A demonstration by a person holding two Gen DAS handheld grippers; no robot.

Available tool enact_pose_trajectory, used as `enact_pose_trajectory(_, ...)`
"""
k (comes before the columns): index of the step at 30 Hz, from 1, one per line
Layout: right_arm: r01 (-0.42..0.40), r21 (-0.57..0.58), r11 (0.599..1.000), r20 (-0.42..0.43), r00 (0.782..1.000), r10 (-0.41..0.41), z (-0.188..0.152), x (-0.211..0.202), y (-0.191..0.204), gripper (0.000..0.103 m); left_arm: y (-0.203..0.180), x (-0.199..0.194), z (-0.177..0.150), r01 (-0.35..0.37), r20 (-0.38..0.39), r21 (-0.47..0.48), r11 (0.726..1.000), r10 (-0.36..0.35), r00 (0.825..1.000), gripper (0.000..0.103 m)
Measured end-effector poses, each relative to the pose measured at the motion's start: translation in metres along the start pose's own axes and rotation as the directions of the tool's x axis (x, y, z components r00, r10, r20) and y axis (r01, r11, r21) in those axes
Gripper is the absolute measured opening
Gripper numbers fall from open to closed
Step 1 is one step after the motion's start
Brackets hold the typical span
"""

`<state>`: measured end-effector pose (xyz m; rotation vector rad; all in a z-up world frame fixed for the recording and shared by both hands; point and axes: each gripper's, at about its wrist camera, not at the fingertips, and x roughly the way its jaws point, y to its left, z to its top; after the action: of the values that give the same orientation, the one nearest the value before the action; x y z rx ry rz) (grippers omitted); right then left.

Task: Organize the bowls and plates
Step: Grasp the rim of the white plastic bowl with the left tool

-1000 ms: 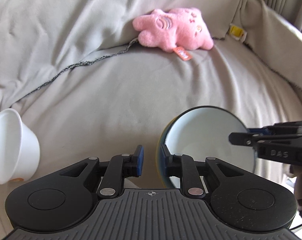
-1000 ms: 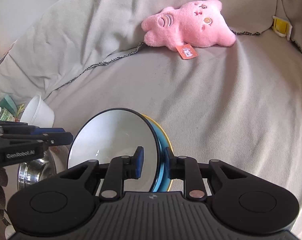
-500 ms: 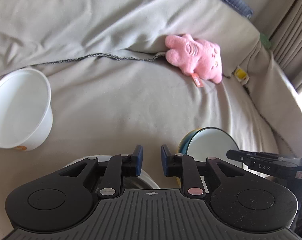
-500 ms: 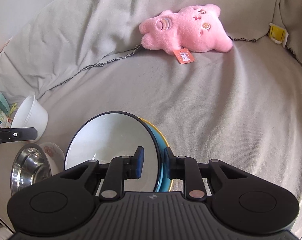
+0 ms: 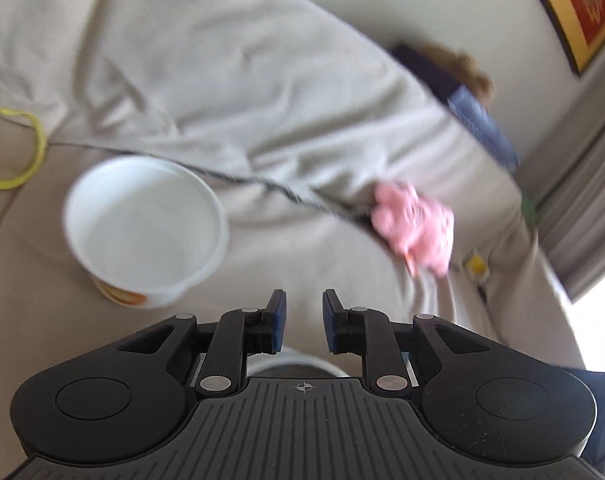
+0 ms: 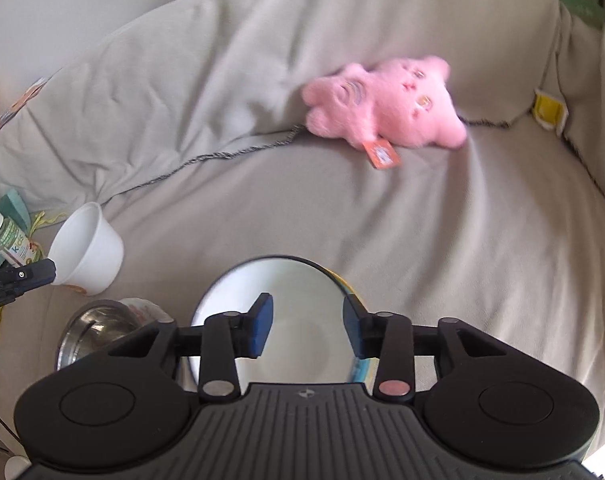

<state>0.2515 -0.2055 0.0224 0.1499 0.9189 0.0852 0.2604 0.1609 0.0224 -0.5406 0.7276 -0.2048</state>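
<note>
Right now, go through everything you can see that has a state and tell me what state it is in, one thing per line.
left gripper: jaws slightly apart, nothing between them.
right gripper: jaws have just been opening, pads clear of the plate.
white plate: released, resting on the blue and yellow plates.
white bowl: upright, empty.
steel bowl: upright, empty.
pink plush: lying on its side.
bottle: lying down, capped.

A white dark-rimmed plate (image 6: 286,312) lies flat atop blue and yellow plates. Left of it, a steel bowl (image 6: 94,330) nests in another, apparently patterned. A white bowl (image 6: 88,250) lies tipped beyond.
</note>
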Motion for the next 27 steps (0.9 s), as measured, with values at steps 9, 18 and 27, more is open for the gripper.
enact_pose_trajectory(9,-0.022,-0.109,0.994,-0.065,0.998,0.015,0.029,0.037,0.134,0.051,0.089,-0.052,0.019,-0.139,0.304,-0.026,0.99,0.14,0.942,0.022)
enact_pose_trajectory(18,0.012,-0.17,0.985,-0.166,0.985,-0.04,0.035,0.135,0.256,0.053,0.146,0.004,0.04,-0.193,0.169,-0.15,0.97,0.217,0.961,0.022)
enact_pose_trajectory(27,0.055,-0.123,0.991,-0.205,0.975,-0.08,0.033,0.198,0.277,0.052,0.146,0.043,0.029,-0.197,0.051,-0.115,0.974,0.204,0.978,0.022)
